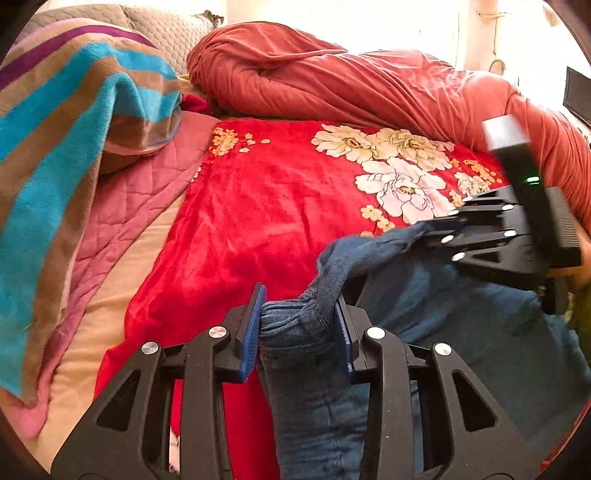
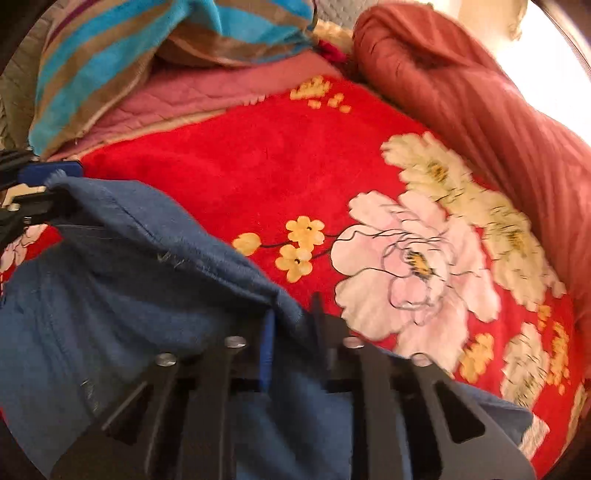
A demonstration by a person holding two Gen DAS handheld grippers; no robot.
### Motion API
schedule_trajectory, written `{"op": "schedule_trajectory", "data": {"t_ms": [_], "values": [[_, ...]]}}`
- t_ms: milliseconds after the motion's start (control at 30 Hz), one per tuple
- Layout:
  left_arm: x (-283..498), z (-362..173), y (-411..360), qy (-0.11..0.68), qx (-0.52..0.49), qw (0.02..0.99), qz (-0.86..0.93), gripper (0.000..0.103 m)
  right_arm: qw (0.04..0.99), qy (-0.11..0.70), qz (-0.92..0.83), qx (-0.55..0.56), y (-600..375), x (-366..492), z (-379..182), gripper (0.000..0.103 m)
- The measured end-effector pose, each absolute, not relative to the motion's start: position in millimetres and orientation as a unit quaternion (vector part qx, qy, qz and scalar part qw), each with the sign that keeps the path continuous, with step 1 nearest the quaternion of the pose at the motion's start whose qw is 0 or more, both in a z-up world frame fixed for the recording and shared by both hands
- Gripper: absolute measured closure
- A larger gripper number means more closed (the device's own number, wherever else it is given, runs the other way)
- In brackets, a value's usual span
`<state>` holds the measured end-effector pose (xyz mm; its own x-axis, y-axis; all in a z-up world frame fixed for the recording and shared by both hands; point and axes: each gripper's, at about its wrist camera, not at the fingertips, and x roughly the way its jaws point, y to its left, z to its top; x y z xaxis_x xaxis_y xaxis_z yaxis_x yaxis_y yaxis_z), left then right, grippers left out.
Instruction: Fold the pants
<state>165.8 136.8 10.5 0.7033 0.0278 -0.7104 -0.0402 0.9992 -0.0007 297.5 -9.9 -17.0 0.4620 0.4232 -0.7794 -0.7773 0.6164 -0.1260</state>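
Two hand-held grippers hold up a pair of blue denim jeans point(image 1: 461, 314) above a bed, each pinching one end of the same raised edge, so the cloth hangs taut between them and drapes down toward the person. The left gripper point(image 1: 299, 325) has its jaws closed on a bunched wad of denim, the blue pads pressing in from both sides. The right gripper point(image 2: 291, 332) is blurred in its own view, but its jaws appear clamped on the fabric's edge; seen from the left wrist camera, its tips vanish into the cloth. Holding the garment at two spread points looks like a way to keep the edge straight, probably so that it can be carried over and laid down as a fold; how far the folding has got cannot be judged from here. Below the jeans lies a plush red floral blanket point(image 1: 258, 206) printed with large pale peonies and small yellow blossoms, soft and slightly rumpled. Beyond it a rust-red duvet point(image 1: 351, 77) is heaped along the far side. On the left, a striped towel point(image 1: 55, 147) in turquoise, brown and purple is draped over a pink quilted cover point(image 1: 136, 192). A grey quilted headboard point(image 1: 166, 26) stands behind, and strong daylight washes out the upper right.
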Motion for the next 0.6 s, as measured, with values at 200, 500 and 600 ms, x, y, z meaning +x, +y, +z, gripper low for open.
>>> {"op": "schedule_trajectory", "data": {"t_ms": [200,500,600], "values": [[139.6,19.9,131.8,0.365,-0.009,0.931,0.013,0.077,0.843,0.341,0.387,-0.152,-50.9,244.6,21.3,0.097],[80.7,34.3,118.0,0.335,-0.015,0.942,0.002,0.077,0.828,0.324,0.445,-0.108,-82.9,126.0,41.3,0.097],[65.6,31.7,116.5,0.349,-0.018,0.937,-0.001,0.077,0.815,0.339,0.456,-0.111,-81.5,95.4,35.4,0.097]]}}
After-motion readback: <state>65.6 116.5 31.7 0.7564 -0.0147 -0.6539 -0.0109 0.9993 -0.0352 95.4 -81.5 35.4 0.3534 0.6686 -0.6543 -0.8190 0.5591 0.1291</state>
